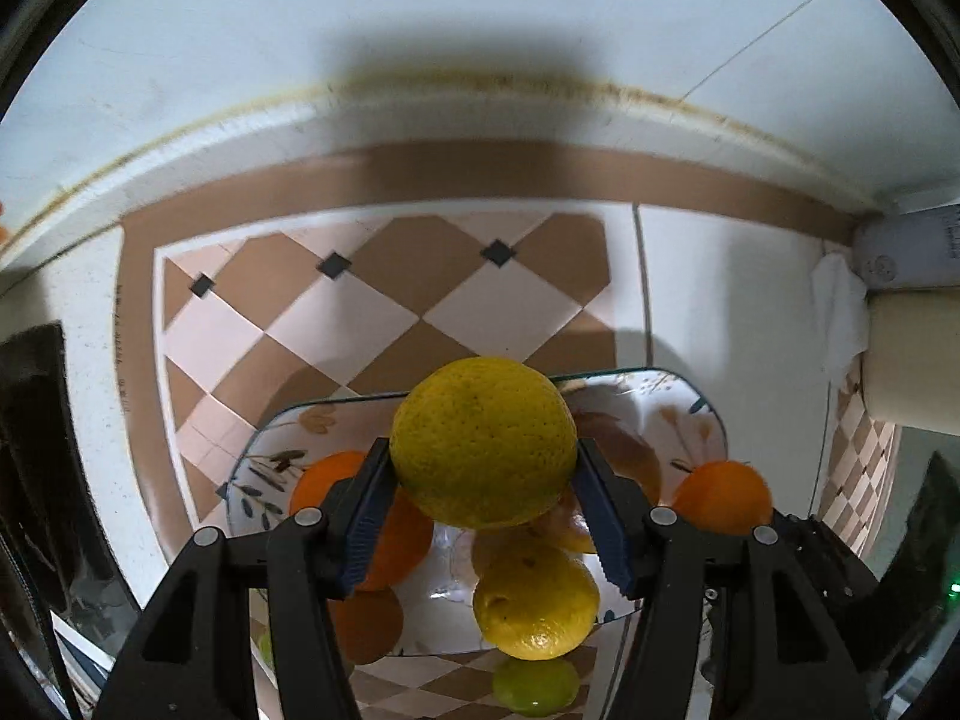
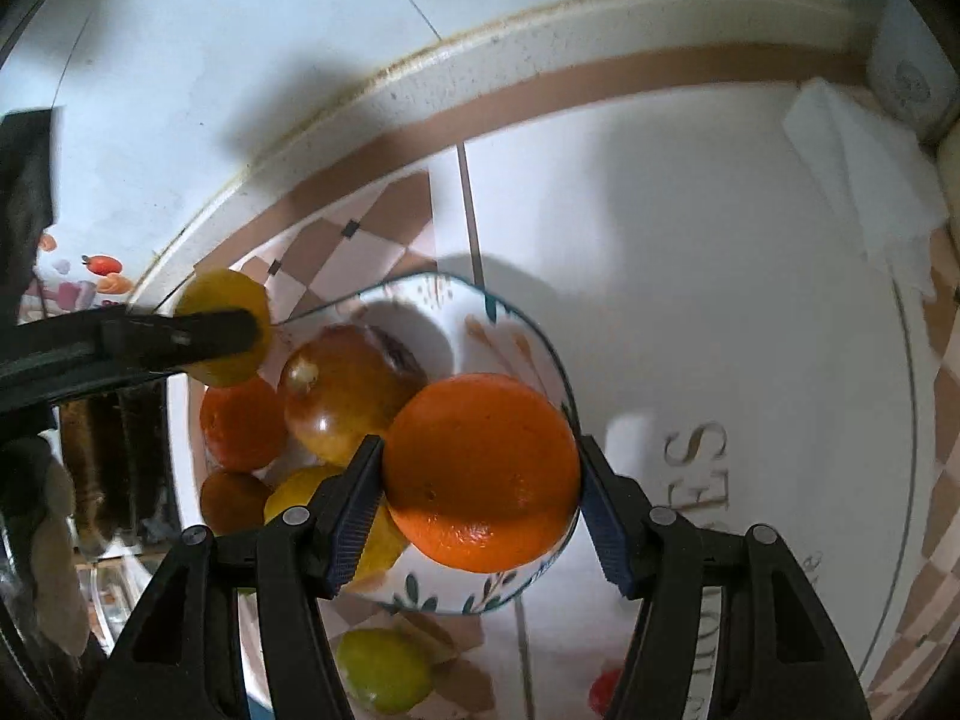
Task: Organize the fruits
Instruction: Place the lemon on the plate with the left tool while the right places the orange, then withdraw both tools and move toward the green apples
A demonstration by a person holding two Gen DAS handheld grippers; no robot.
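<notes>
Yellow citrus [image 1: 483, 441] clenched in left tongs [image 1: 483, 480], orange [image 2: 480, 471] gripped by right tongs [image 2: 480, 504], both over bowl rim [image 2: 528, 324]

A patterned tablecloth [image 2: 690, 300] is seen; on it a floral bowl [image 2: 528, 336], a green fruit [image 2: 384, 669] at 6 o'clock, and a white tissue [image 2: 858, 180] at 2 o'clock.
</notes>
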